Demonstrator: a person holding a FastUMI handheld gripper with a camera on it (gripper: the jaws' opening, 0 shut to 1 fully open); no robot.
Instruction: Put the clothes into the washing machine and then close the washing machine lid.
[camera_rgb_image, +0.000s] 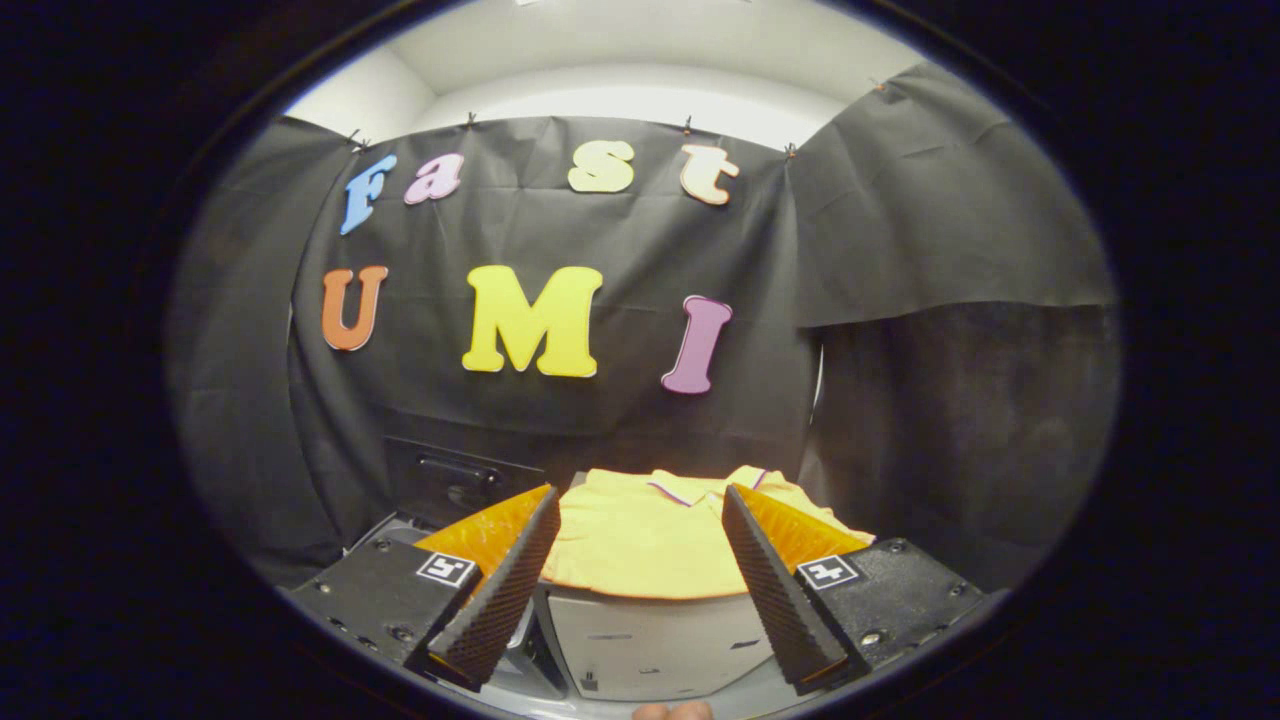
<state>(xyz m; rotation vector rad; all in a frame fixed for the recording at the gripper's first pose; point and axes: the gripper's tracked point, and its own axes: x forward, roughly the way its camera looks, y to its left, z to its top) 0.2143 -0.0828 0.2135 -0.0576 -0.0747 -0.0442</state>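
Dark panel (455, 480): lower left of centre, behind the left finger; has a handle-like bar; maybe the machine lid propped up, can't tell for sure.
Hand-held gripper (640, 575): bottom centre; fingers wide apart, gripping nothing, tips aimed fwd at the cloth.
Yellow shirt (650, 540): bottom centre, straight ahead & between the fingers, just beyond the tips; lies flat, folded, collar w/ dark trim at far edge; long axis runs left-right across the gap, near hem closest to the tips.
Key relation: shirt dead ahead, centred in the gap; likely a short push fwd & down to reach the near hem; no grip yet.
White box (655, 640): under the shirt, bottom centre; carries the cloth; front face w/ small marks; prob. an appliance body, not sure.
Fingertip (672, 711): very bottom centre, person's, barely in.
Room: black cloth wall (940, 250) behind & to the right; pale ceiling (650, 60) upper centre.
Task stage: looks early, shirt not yet picked up.
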